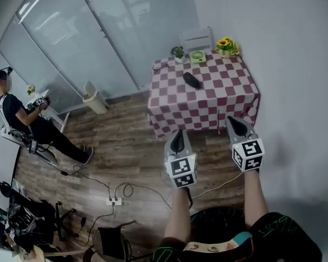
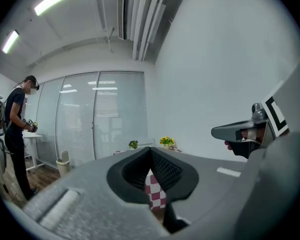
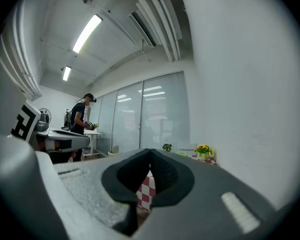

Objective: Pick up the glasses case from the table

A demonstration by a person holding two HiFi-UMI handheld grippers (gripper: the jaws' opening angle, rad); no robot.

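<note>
Wood floor (image 1: 126,146) stretches under me, with a power strip (image 1: 114,201) and cables near my feet. I hold both tools level in front of me, side by side and apart, aimed at the counter ahead. I take this for a carrying pose on the approach, since nothing is within reach yet. My left tool (image 1: 177,140) is closed, its pads meeting at the tips with nothing between them; only checked cloth shows through the gap below. My right tool (image 1: 239,125) is closed the same way and is empty too. Both must open before any grasp.

Beyond them stands the counter (image 1: 208,108), draped in red-and-white checked cloth and well apart from the tools. The case (image 1: 192,79) lies flat about mid-top with bare cloth all round, which should leave room for a jaw on either flank. It is dark and oblong. In the head view its long axis runs on a slant, the far end toward the left and the near end toward the right. I judge a grip across its short width would suit, so a tool would have to turn a little to square with that slant.

Along the far edge sit a plant (image 1: 178,52), a green item (image 1: 197,57) and yellow flowers (image 1: 226,45), with a chair (image 1: 196,38) behind. Far left, a person (image 1: 22,116) sits near a bin (image 1: 93,97).
</note>
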